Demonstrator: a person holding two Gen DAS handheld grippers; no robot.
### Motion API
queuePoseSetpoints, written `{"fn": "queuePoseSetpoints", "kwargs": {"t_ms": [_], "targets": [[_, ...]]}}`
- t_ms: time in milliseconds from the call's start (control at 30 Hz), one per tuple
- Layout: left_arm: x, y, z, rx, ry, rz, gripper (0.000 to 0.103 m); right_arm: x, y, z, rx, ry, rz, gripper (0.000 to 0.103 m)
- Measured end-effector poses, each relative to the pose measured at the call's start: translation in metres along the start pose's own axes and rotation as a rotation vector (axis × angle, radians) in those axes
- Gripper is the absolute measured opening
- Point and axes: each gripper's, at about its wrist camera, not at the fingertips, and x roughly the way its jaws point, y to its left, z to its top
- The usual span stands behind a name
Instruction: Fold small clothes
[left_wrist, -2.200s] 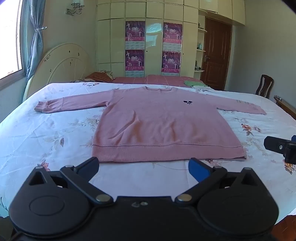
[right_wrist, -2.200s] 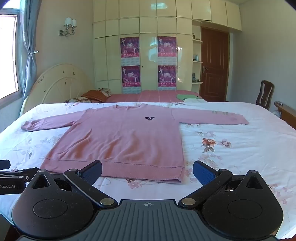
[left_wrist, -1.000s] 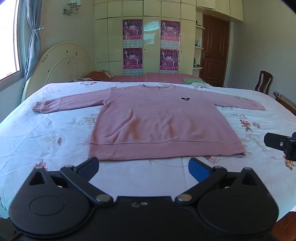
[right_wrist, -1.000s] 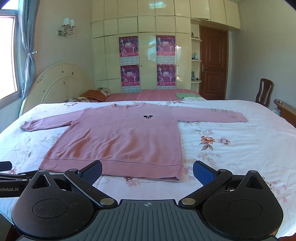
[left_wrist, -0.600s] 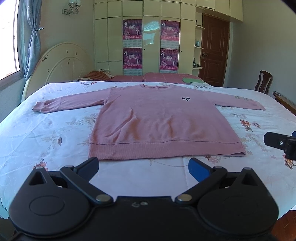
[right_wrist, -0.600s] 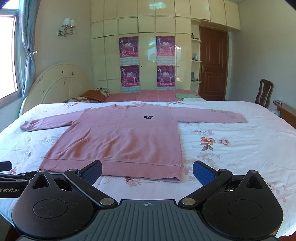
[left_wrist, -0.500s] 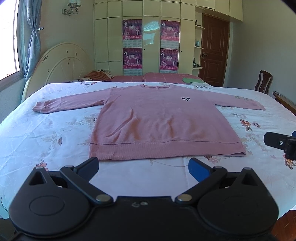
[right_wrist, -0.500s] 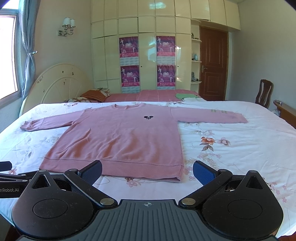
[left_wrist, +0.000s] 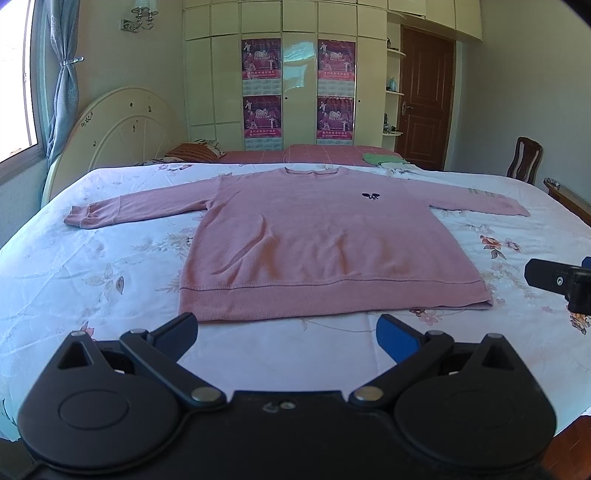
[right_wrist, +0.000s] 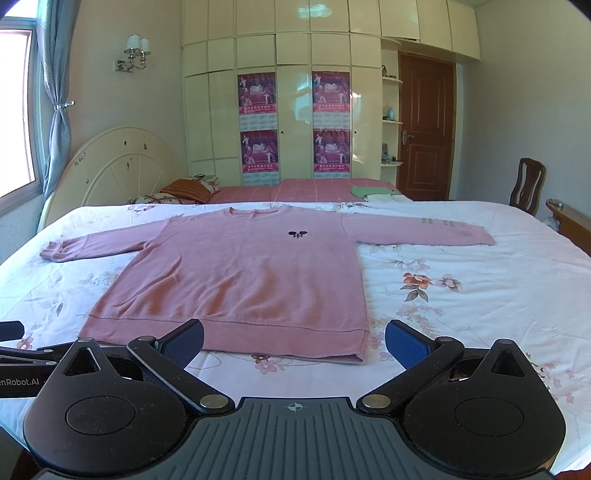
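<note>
While the pink sweater (left_wrist: 325, 243) lies flat and unfolded on the bed (left_wrist: 92, 273), both the left tool (left_wrist: 286, 330) and right tool (right_wrist: 293, 338) hover spread and empty short of its hem (the opening step, I judge), so each next needs a hold on the fabric.

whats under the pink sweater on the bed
The pink sweater lies flat, sleeves spread, on a white floral bedsheet, which shows all around it. Whatever sits directly beneath the sweater's body is covered; no lump suggests anything there.
</note>
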Motion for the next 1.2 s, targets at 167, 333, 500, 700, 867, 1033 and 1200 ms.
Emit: {"fn": "queuePoseSetpoints", "kwargs": {"t_ms": [167,333,500,700,867,1033,1200], "targets": [[0.0003,0.0017,0.0012,0.000,0.003,-0.001,0.103,0.0007,0.0021,0.0004,-0.004,0.002,0.001,0.103],[0.0018,0.0026,0.0011,-0.002,0.001,0.003,0.103,0.0025,0.0037,0.0014,-0.008,0.005,0.003,0.103],[0.0037,0.0033,0.0003,-0.001,0.002,0.002,0.103,0.0045,0.0059,0.0009,-0.009,0.007,0.003,0.103],[0.0042,0.0028,-0.0017,0.002,0.002,0.002,0.103,0.0055,0.0055,0.0007,-0.009,0.007,0.002,0.103],[0.0042,0.0028,-0.0017,-0.001,0.002,0.003,0.103,0.0055,0.0054,0.0002,-0.008,0.007,0.003,0.103],[0.0045,0.0048,-0.0029,-0.006,0.004,0.008,0.103,0.0059,0.0057,0.0001,-0.009,0.009,0.004,0.103],[0.0045,0.0057,-0.0037,-0.006,0.006,0.010,0.103,0.0069,0.0065,-0.0003,-0.010,0.012,0.004,0.103]]}}
